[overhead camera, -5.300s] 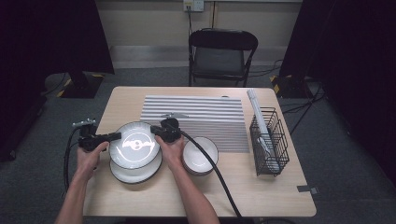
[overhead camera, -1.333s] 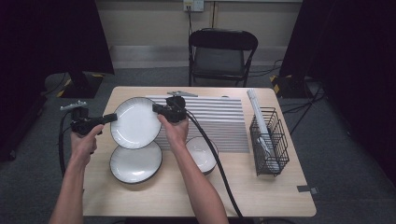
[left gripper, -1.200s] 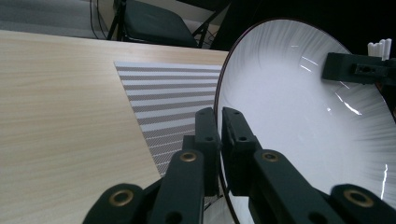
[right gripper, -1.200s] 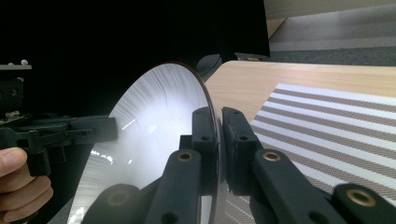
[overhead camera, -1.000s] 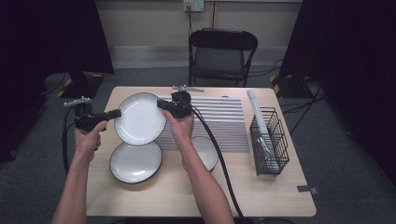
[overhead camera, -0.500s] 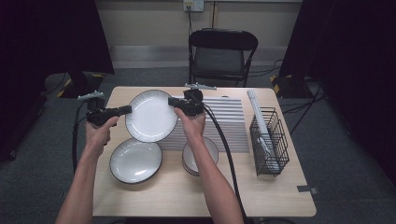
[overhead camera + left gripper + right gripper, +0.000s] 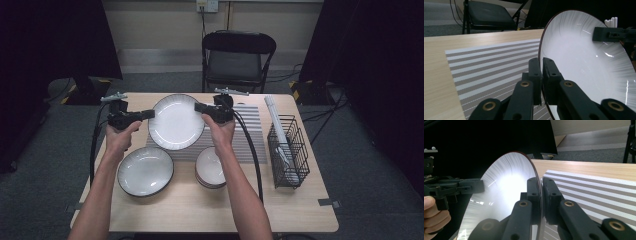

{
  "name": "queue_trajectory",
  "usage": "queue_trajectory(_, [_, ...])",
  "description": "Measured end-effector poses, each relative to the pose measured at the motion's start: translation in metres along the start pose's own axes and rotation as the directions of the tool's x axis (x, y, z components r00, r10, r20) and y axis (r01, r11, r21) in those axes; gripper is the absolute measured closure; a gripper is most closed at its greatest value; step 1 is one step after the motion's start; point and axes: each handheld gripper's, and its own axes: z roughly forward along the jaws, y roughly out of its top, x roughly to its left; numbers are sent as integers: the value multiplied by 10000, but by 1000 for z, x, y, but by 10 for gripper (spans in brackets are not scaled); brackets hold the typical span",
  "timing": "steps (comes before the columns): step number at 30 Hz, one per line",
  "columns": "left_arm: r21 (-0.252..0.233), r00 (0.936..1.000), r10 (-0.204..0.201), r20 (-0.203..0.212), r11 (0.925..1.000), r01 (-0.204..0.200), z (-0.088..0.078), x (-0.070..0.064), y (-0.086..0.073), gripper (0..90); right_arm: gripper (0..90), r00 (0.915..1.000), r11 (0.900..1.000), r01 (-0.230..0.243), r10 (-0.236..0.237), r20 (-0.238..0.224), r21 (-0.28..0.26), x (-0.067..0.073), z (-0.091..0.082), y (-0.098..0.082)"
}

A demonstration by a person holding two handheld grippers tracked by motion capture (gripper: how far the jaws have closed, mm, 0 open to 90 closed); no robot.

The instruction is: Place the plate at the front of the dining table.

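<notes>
Clamping down on the rim of the white plate (image 7: 176,121) from both sides: left gripper (image 7: 146,114) pinching the plate's left edge, right gripper (image 7: 199,107) pinching its right edge, jaws of each nearly closed with only the thin rim between the pads. Holding the plate clear of the table (image 7: 310,200), tilted up on edge, hanging over the near left part of the striped mat (image 7: 250,135).

Showing in the left gripper view: left gripper (image 7: 541,72) biting the dark-edged rim, plate (image 7: 584,70) swelling away to the right, opposite gripper's jaw tip gripping the far rim. Showing in the right gripper view: right gripper (image 7: 541,192) straddling the rim, plate (image 7: 504,195) stretching left to the other gripper and a few fingers (image 7: 434,215) wrapped around its handle.

Resting on the table nearer the person: a second white plate (image 7: 145,171) at the left, a small stack of bowls (image 7: 210,167) beside it. Standing at the right edge: a black wire rack (image 7: 287,155) with white rods inside, their number hard to make out.

Getting cut off: plate's lower edge by both gripper views' frames, mat partly covered behind the raised plate, forearms by the bottom of the high view.
</notes>
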Motion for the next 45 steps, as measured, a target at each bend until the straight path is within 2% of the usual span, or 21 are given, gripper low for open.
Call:
queue_trajectory(8, [206, 9999, 169, 26, 9996, -170, 18, -10, 5, 862, 850, 9997, 9998, -184, 186, 169, -82, -15, -12, -2])
queue_trajectory(10, [393, 9996, 276, 1, 9988, -276, 25, -11, 10, 861, 851, 9994, 9999, -105, 105, 323, -26, -19, -13, 0])
queue_trajectory(12, [320, 9995, 320, -37, 9990, -318, 28, -12, 12, 863, 852, 9991, 9999, -134, 136, 397, -40, -22, -13, 0])
queue_trajectory(15, [237, 9993, 310, 194, 9992, -315, 33, -10, 13, 866, 852, 9991, 9995, -258, 264, 345, -182, -28, -16, 1])
queue_trajectory(19, [303, 9993, 369, 44, 9989, -370, 41, -11, 9, 864, 850, 9990, 9996, -236, 241, 376, -141, -34, -15, -1])
queue_trajectory(20, [319, 9995, 285, 160, 9991, -290, 44, -9, 8, 864, 850, 9990, 9997, -190, 197, 394, -176, -36, -15, -2])
queue_trajectory(25, [532, 9992, 371, 149, 9979, -378, 53, -8, 4, 865, 850, 9988, 9992, -349, 355, 350, -177, -47, -13, -9])
queue_trajectory(27, [673, 9993, 371, 64, 9970, -374, 57, -8, 1, 863, 852, 9989, 9997, -259, 258, 392, 4, -51, -11, -11])
queue_trajectory(32, [687, 9998, 114, 180, 9976, -126, 67, -4, -11, 865, 850, 9994, 9997, -185, 181, 281, 135, -63, -8, -17])
queue_trajectory(36, [937, 9998, 109, 151, 9955, -123, 72, -2, -16, 864, 849, 9991, 9990, -364, 359, 210, 271, -70, -4, -24])
queue_trajectory(39, [939, 9991, -111, 405, 9956, 72, 77, 2, -20, 867, 849, 9983, 9981, -564, 560, 145, 263, -76, -4, -29])
queue_trajectory(42, [949, 9998, -24, 222, 9955, 3, 80, 1, -26, 866, 847, 9979, 9975, -618, 611, 204, 352, -79, -3, -34])
queue_trajectory(45, [929, 9993, -189, 323, 9955, 158, 81, 5, -29, 867, 847, 9976, 9970, -674, 666, 211, 385, -80, -2, -36])
